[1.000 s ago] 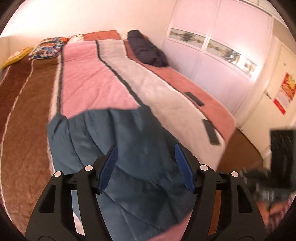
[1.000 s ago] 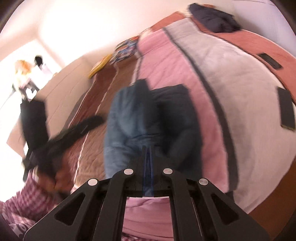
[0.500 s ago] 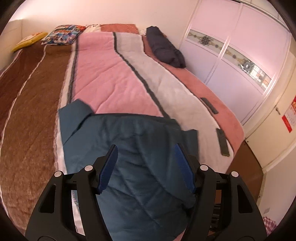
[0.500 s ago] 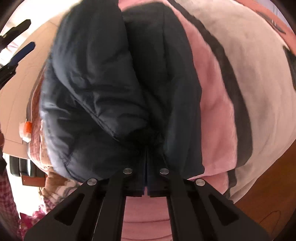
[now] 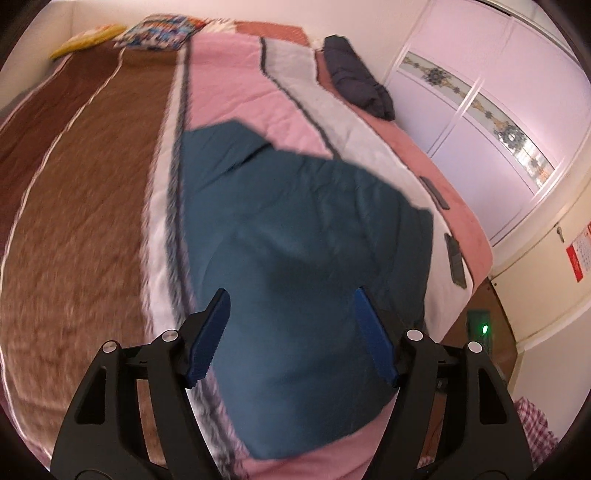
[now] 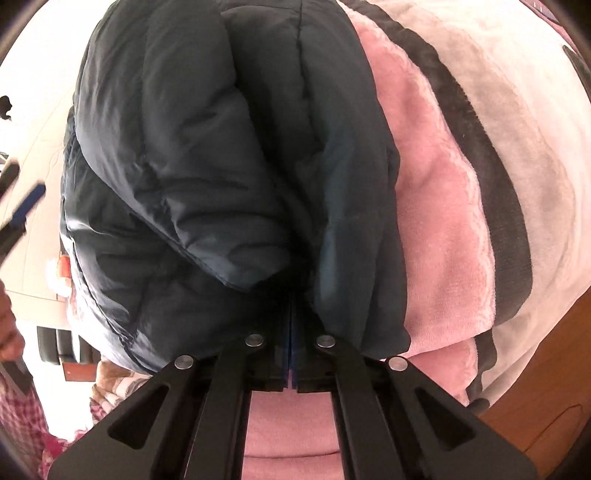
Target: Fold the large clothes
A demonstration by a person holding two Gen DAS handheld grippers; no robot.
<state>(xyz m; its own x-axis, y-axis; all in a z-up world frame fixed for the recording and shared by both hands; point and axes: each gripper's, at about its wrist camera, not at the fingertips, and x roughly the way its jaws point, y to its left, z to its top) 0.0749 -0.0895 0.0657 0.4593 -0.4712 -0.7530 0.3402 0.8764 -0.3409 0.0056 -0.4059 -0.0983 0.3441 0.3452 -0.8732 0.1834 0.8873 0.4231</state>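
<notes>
A teal-blue padded jacket [image 5: 303, 229] lies spread along the striped bed cover, its collar end pointing toward the pillows. My left gripper [image 5: 291, 306] hovers just over the jacket's near half; its jaws are opening, and the blue pads [image 5: 207, 336] press on nothing. In the right wrist view the same jacket [image 6: 184, 166] looks dark and puffy, bunched into two folds that run into the fingertips. My right gripper [image 6: 291, 295] is shut on that pinched edge, low over the pink stripe of the bed cover [image 6: 436, 206].
The bed cover [image 5: 92, 184] has brown, white, pink and grey stripes. A dark folded garment [image 5: 354, 77] and pillows [image 5: 159, 31] lie at the far end. Two flat dark devices [image 5: 455, 264] rest near the bed's right edge. White wardrobe doors [image 5: 480, 92] stand beyond.
The jacket went from hanging bunched to lying spread on the bed. My left gripper dropped closer over it and its jaws widened. The right gripper sank to the bed, still pinching the edge.
</notes>
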